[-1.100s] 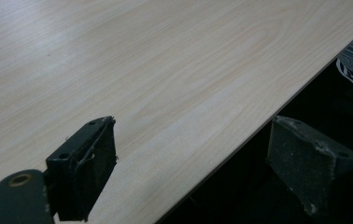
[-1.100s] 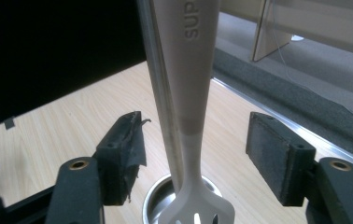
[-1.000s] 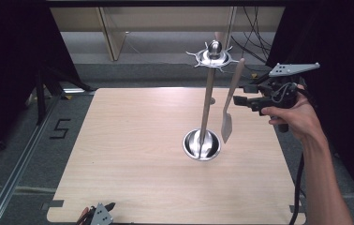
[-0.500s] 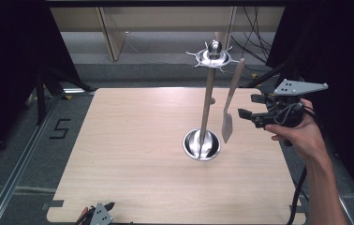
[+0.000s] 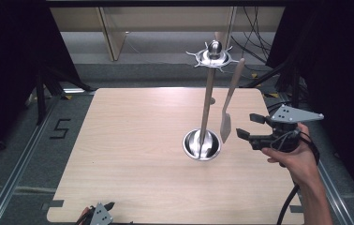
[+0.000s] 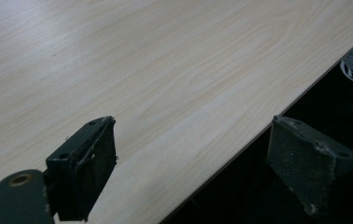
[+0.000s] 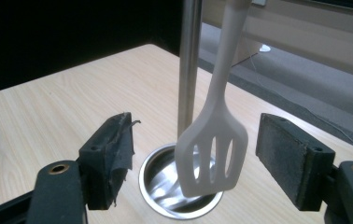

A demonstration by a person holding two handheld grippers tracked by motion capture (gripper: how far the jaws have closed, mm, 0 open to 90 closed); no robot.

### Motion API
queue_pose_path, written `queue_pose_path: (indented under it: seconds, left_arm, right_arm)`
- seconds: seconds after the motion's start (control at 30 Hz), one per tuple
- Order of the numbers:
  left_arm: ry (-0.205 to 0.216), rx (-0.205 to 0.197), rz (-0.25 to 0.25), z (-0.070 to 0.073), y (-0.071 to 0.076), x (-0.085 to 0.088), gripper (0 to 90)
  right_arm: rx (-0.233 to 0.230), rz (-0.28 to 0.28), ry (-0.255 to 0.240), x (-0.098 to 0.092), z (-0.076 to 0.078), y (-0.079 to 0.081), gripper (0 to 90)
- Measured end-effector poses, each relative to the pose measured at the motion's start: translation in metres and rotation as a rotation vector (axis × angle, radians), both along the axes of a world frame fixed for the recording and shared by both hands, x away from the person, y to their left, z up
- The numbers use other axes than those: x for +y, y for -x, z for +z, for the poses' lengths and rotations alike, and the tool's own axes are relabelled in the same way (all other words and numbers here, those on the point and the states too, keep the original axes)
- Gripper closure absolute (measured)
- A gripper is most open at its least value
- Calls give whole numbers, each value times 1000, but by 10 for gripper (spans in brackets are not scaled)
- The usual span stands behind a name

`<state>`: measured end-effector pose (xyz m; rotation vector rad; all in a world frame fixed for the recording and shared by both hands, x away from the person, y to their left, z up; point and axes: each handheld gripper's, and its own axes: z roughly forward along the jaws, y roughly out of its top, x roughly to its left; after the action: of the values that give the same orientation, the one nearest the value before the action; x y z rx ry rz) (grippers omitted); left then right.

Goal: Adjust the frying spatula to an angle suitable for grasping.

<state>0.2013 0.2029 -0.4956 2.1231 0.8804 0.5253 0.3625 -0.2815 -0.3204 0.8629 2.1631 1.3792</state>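
Your right gripper (image 5: 249, 126) stood wide open at about 3 o'clock of the rack, jaws empty, level with the blade of the pale slotted plastic spatula (image 5: 227, 107). In the right gripper view the spatula's head (image 7: 212, 154) hung between the two black jaws but farther off, touching neither pad. The spatula hung by its handle from a prong of the spiked crown (image 5: 211, 56) atop the tall polished steel utensil rack (image 5: 206, 108), blade down, just above the rim of the rack's round steel base dish (image 5: 202, 145); I judged it hung free so it could drain and be lifted off. Your hand (image 5: 292, 157) held the gripper sideways, jaws facing the pole, which suited a grasp across the blade or lower handle.

Your left gripper (image 5: 95, 216) sat at the 6 o'clock edge of the light wood-grain table (image 5: 133, 140), also parted and empty; its own view showed its pads (image 6: 90, 163) straddling the table's edge.
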Motion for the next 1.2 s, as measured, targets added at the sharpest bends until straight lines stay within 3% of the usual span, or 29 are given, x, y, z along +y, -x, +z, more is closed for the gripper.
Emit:
queue_pose_path:
  seconds: [0.03,0.07,0.13,0.23,0.27,0.3,0.37,0.4,0.57,0.63,0.67,0.73,0.77,0.8,0.83,0.87,0.93,0.97,1.0,1.03,1.07,1.2]
  left_arm:
    - [0,0,0,0,0,0,148]
    - [-29,-17,-6,0,-1,1,148]
    - [-34,-24,-10,0,-2,2,148]
    - [-37,-22,-11,1,-2,2,148]
    - [-36,-26,-15,1,-2,2,148]
    - [19,16,42,-1,2,-2,148]
    - [11,7,15,0,1,-1,148]
    - [-29,-13,-18,2,-2,2,148]
    - [7,-21,-5,-1,-2,-2,148]
    - [12,-9,6,-1,-1,-2,149]
    - [9,9,12,-1,-1,-2,149]
    - [-4,-6,-3,0,-2,-1,148]
    - [23,14,30,-1,1,-3,148]
    - [19,5,15,0,0,-2,148]
    - [19,5,15,0,0,-2,149]
    - [-19,-21,-20,1,-3,0,149]
    - [-18,-30,-18,1,-3,0,148]
    - [20,-3,19,0,0,-3,148]
    - [-13,-21,-12,1,-3,-1,148]
    - [21,-1,21,0,0,-3,148]
    - [-8,-32,-16,1,-3,-1,148]
    - [9,-7,6,1,-1,-3,149]
  right_arm:
    - [0,0,0,0,0,0,286]
    - [7,0,-1,1,-2,1,286]
    - [-8,3,-7,1,-8,2,286]
    - [15,3,-13,2,-17,4,288]
    - [38,2,-7,3,-22,6,288]
    - [24,-2,-14,4,-25,6,288]
    - [35,0,-12,4,-27,6,288]
    - [39,-1,-7,4,-30,6,288]
    - [71,-5,-4,4,-38,8,288]
    - [57,2,4,3,-40,9,288]
    - [57,2,4,3,-40,9,288]
    - [63,5,6,3,-42,11,285]
    - [71,-5,-10,5,-44,13,286]
    - [48,-2,-8,6,-45,12,286]
    - [62,8,10,5,-45,13,285]
    - [62,8,10,5,-45,13,285]
    - [79,-7,-7,9,-48,15,284]
    - [71,9,8,8,-48,15,283]
    - [87,4,8,8,-49,17,282]
    - [96,7,14,8,-51,19,279]
    - [93,8,26,8,-53,19,277]
    - [75,5,23,9,-59,20,273]
